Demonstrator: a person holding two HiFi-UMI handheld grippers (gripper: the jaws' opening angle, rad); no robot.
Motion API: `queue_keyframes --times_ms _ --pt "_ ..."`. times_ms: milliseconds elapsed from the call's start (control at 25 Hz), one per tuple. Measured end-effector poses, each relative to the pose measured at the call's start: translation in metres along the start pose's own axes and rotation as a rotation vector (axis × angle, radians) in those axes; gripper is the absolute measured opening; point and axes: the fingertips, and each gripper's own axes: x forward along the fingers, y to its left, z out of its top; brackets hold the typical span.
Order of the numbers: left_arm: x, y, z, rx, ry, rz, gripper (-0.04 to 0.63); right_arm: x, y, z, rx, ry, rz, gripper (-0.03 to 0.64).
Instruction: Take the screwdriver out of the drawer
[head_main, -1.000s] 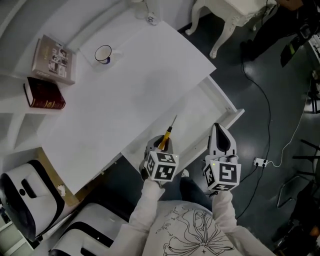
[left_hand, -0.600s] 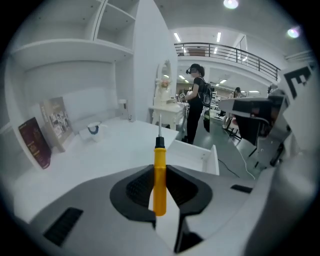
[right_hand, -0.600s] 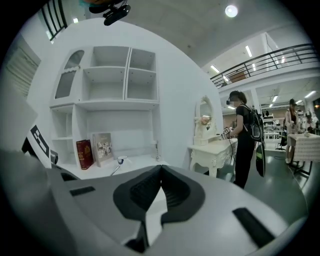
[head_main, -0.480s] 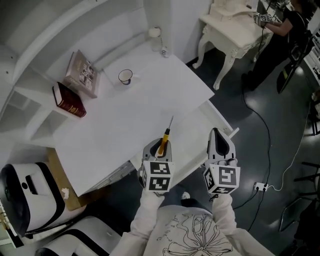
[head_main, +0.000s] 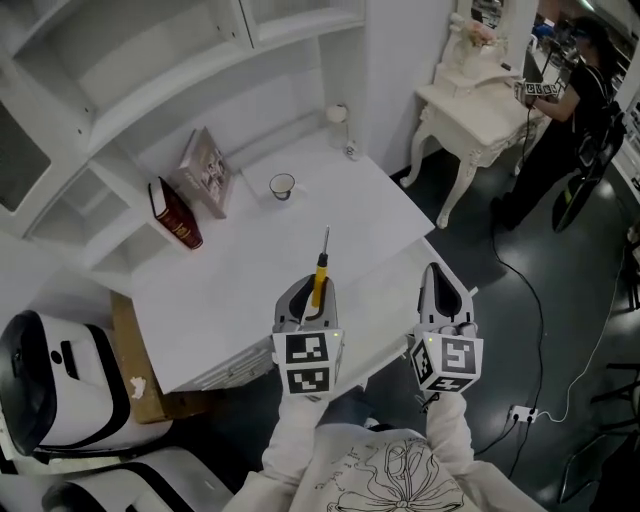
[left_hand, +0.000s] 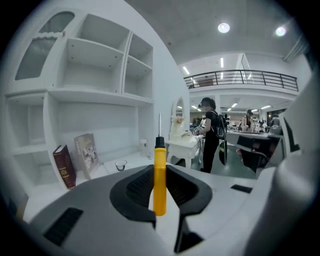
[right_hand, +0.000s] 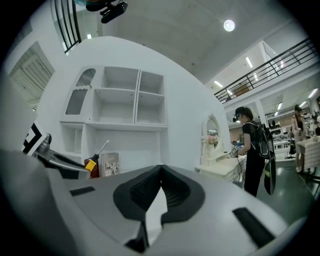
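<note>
The screwdriver (head_main: 319, 279) has a yellow handle and a thin metal shaft that points away from me. My left gripper (head_main: 312, 286) is shut on the handle and holds it in the air above the white desk (head_main: 250, 260). In the left gripper view the handle (left_hand: 159, 182) stands upright between the dark pads, with the shaft rising past the tips. My right gripper (head_main: 433, 270) hovers beside it on the right, shut and empty, its tips meeting (right_hand: 161, 168). The open drawer (head_main: 385, 310) lies below, partly hidden by both grippers. The right gripper view shows the held screwdriver (right_hand: 92, 164) at its left.
On the desk's far side stand a red book (head_main: 176, 215), a leaning picture book (head_main: 207, 170), a small cup (head_main: 282, 185) and a little jar (head_main: 351, 150). White shelves rise behind. An ornate side table (head_main: 480, 110) and a person (head_main: 570, 70) are at the right.
Both grippers have risen, the left one carrying the screwdriver up from just over the drawer. The head view has tipped up, so the shelves and side table now show.
</note>
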Motion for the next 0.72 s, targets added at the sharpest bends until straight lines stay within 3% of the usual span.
queue_keyframes --times_ms 400,720 --pt "-0.042 0.009 0.054 -0.04 -0.199 0.05 0.071 -0.01 0.015 0.036 -0.021 -0.072 0.041 0.003" --pt "-0.057 0.017 0.06 -0.076 -0.267 0.102 0.071 -0.01 0.017 0.046 -0.016 -0.091 0.05 0.003"
